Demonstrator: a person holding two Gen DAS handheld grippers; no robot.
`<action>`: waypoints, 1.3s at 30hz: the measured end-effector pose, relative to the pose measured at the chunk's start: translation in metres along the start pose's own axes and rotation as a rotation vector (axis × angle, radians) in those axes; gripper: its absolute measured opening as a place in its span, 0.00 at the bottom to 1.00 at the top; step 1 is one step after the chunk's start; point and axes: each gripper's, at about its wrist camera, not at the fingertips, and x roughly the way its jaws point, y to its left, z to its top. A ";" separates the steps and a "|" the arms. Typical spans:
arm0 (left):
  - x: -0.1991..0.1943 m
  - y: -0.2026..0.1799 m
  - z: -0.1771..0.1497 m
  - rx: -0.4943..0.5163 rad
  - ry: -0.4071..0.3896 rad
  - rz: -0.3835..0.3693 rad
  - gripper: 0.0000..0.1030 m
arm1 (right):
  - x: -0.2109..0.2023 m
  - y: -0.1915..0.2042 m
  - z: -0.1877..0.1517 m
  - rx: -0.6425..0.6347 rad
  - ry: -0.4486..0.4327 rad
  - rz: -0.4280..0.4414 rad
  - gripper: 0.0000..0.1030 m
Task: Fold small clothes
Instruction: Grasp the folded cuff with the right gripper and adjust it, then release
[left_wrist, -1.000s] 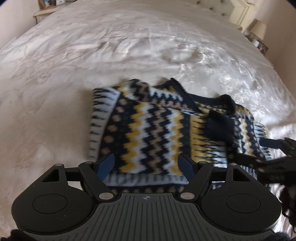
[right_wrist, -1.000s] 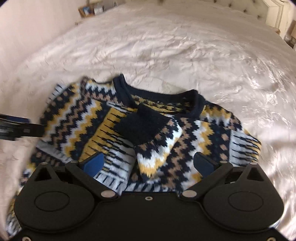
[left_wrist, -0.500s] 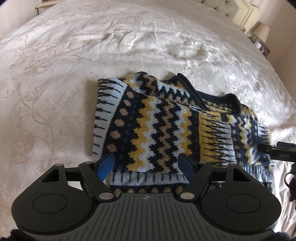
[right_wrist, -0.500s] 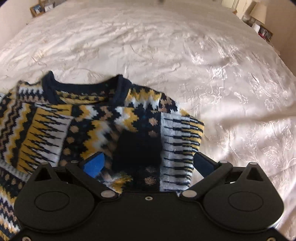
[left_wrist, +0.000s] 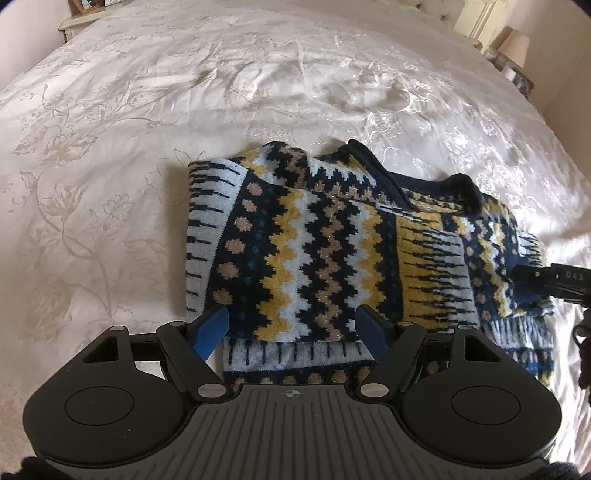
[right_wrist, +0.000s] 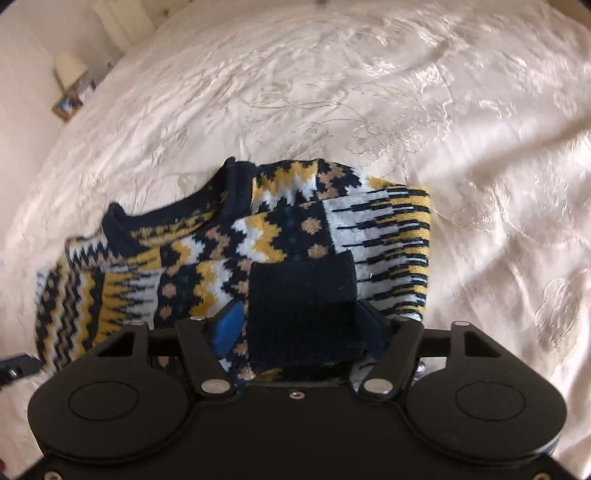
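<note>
Right wrist view: the right tongs (right_wrist: 301, 325) have narrowed from the wide-open stance of half a second ago and now close around the dark navy cuff (right_wrist: 303, 295) of the right sleeve, which lies folded across the body of the patterned sweater (right_wrist: 258, 236). The blue pad (right_wrist: 229, 326) presses the cuff's left edge; the other pad is hidden behind the knit, so a firm pinch is likely but not confirmed. Judgement: the sleeve is either being set in place or taken up for adjustment.

Left wrist view: the left tongs (left_wrist: 293, 326) stand wide open and hold nothing, poised just over the sweater's (left_wrist: 317, 251) lower left portion, where they stood half a second ago. The left sleeve is already folded inward, giving a straight left edge. One finger of the right tongs (left_wrist: 546, 280) shows at the right edge of the frame, over the garment.

Position: the sweater lies flat on the cream embroidered bedspread (left_wrist: 110, 166), centre frame in both views. The navy collar (left_wrist: 424, 184) points toward the upper frame, the hem toward the cameras. With both sleeves in, the long axis runs collar to hem, bottom to top of frame. Judgement: the sleeve stage is nearly complete; a hem-to-collar fold remains.
</note>
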 end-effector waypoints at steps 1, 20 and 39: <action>0.000 0.000 0.000 -0.001 0.002 0.000 0.72 | 0.001 -0.004 0.001 0.011 0.003 0.009 0.65; -0.017 -0.003 -0.004 0.016 -0.024 0.022 0.72 | -0.038 0.033 0.017 -0.130 -0.095 0.085 0.17; 0.052 -0.031 0.043 0.190 0.008 0.054 0.72 | -0.008 -0.012 0.030 -0.193 -0.031 -0.192 0.31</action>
